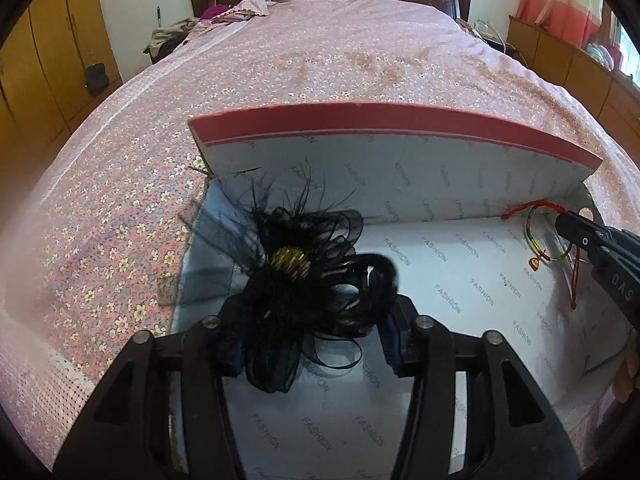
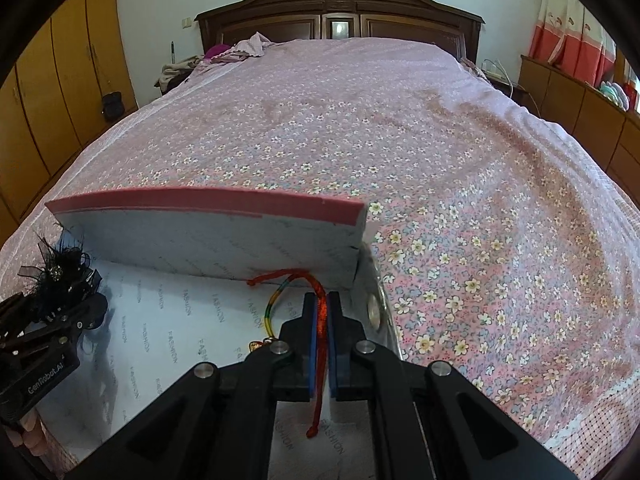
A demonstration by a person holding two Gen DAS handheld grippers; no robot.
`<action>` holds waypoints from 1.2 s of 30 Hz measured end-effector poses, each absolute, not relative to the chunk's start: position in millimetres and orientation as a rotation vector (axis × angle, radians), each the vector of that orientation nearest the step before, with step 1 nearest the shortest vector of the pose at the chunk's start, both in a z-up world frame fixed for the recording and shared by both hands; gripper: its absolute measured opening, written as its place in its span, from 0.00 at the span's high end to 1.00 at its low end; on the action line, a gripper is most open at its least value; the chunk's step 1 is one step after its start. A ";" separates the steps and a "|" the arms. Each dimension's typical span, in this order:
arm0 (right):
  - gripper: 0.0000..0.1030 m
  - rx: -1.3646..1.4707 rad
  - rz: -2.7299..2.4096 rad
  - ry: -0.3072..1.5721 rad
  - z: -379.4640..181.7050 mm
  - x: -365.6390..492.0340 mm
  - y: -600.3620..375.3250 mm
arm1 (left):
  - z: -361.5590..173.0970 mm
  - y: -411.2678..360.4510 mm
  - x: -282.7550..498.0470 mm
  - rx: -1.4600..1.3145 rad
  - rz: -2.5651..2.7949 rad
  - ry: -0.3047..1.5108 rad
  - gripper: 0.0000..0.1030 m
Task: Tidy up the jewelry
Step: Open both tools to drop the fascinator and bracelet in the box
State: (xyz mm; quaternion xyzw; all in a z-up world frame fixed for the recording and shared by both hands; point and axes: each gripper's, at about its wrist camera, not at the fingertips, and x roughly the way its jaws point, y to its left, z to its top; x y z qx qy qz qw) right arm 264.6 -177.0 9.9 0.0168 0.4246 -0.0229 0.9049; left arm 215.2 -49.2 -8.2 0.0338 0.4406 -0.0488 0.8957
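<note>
Bedspread (image 2: 460,200) in pink floral cloth fills most of both views and carries an open box (image 1: 460,280) lined with grey "FASHION" paper, whose red-edged lid (image 1: 400,120) stands raised along the far side like a wall. We hold both pieces over that box floor. Our left claw (image 1: 312,344) is fairly wide, with the black feathered hair ornament (image 1: 300,264) bunched between its blue pads; we cannot tell whether the pads truly pinch it or whether it merely rests there. It sits at the box's left end, feathers spreading toward the lid. Our right claw (image 2: 320,344) is narrow and clamped on the red cord (image 2: 320,320) of a bracelet, cord running lengthwise between the pads with its tail hanging toward us. The rainbow loop (image 2: 276,300) and its small gold charm (image 2: 256,346) trail left and ahead of the fingertips, close to the lid's base at the right end. We judge the move turns on this: the bracelet lies nearest the right claw, just beside the lid and the box's right wall (image 2: 374,308), so room there is tight, while the bare middle of the floor between the two pieces is open for setting down.
</note>
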 end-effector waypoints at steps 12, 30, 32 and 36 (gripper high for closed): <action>0.71 0.059 -0.014 0.858 26.2 247.4 -173.6 | 4.4 -46.0 201.5 0.018 -0.151 0.905 0.47; 0.71 0.139 0.041 0.748 99.4 172.5 -166.3 | 66.7 -31.3 137.6 0.004 -0.196 0.797 0.47; 0.70 0.146 0.047 0.742 104.4 162.2 -164.9 | 71.0 -30.0 130.1 0.007 -0.202 0.792 0.47; 0.70 0.143 0.059 0.736 111.5 142.5 -161.2 | 76.8 -27.8 114.4 0.029 -0.196 0.789 0.47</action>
